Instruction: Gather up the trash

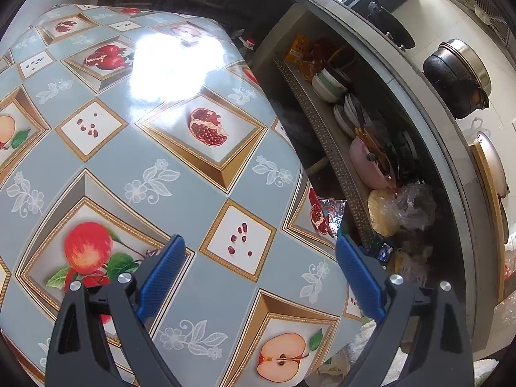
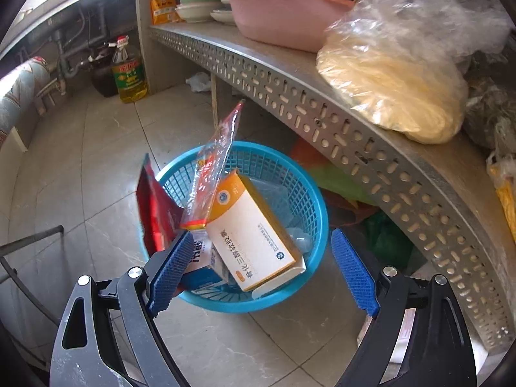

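In the right wrist view a blue plastic basket [image 2: 317, 213] stands on the tiled floor under a shelf. It holds a white and orange box [image 2: 254, 235], a clear plastic wrapper [image 2: 214, 167] with red print, a red packet [image 2: 154, 213] and a smaller blue and white box [image 2: 201, 258]. My right gripper [image 2: 261, 242] is open and empty just above the basket. In the left wrist view my left gripper [image 1: 258, 248] is open and empty above the table with the fruit-print cloth [image 1: 96, 167], near its right edge.
A perforated metal shelf [image 2: 322, 109] runs over the basket, with a pink basin [image 2: 280, 19], bowls and a bag of yellow noodles [image 2: 390, 93]. An oil bottle [image 2: 129, 71] stands on the floor at the back. Pots [image 1: 458, 77] sit on the counter right of the table.
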{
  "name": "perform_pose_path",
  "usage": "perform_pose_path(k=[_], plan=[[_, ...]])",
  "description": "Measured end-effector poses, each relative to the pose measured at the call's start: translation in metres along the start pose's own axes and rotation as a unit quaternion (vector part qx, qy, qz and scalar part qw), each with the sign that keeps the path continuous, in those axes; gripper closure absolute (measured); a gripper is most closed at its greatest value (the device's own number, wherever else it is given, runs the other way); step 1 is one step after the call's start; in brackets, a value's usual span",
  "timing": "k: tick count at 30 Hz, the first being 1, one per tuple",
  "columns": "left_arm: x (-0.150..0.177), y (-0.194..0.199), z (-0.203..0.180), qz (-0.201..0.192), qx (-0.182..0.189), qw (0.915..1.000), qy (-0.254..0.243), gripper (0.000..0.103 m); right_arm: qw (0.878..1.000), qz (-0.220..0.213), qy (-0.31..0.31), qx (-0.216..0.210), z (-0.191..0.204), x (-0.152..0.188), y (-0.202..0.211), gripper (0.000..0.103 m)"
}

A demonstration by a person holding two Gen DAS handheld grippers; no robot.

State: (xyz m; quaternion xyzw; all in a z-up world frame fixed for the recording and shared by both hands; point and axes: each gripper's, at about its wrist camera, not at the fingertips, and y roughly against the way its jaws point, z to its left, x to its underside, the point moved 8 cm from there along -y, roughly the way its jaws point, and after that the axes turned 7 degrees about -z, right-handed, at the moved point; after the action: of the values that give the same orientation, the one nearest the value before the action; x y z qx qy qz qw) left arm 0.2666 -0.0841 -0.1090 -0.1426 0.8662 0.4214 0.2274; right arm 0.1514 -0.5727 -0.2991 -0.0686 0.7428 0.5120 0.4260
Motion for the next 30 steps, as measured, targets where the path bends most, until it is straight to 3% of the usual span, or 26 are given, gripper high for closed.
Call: perform_pose_path(k=[3,9,17,20,23,26,30], plan=[[0.001,0.007,-0.005,-0.010,-0.001,0.9999,-0.013,0.011,1.000,-0.006,-0.015,-0.004,0.003,-0.003,0.012,0.020],[0.007,0.029,-0.028,-0.047,0.007,0.9967,-0.066,0.011,0.999,-0.027,-0.031,-0.007,-0.004,0.000,0.088,0.018],[0.038,0.053,-0.080,-0.104,0.030,0.9798,-0.168,0.006,0.994,-0.102,-0.022,-0.042,0.011,-0.007,0.227,0.008],[0.051,0.060,-0.096,-0.126,0.033,0.9757,-0.176,0.006,0.989,-0.130,-0.016,-0.062,0.023,-0.014,0.270,0.008],[0.068,0.066,-0.106,-0.134,0.029,0.9769,-0.164,0.006,0.984,-0.144,-0.016,-0.100,0.042,-0.019,0.304,0.008],[0.086,0.073,-0.108,-0.150,0.001,0.9780,-0.145,0.006,0.981,-0.144,-0.015,-0.132,0.061,-0.018,0.323,0.008],[0.105,0.079,-0.097,-0.173,-0.089,0.9725,-0.128,0.006,0.978,-0.142,-0.009,-0.155,0.081,-0.013,0.343,0.008]])
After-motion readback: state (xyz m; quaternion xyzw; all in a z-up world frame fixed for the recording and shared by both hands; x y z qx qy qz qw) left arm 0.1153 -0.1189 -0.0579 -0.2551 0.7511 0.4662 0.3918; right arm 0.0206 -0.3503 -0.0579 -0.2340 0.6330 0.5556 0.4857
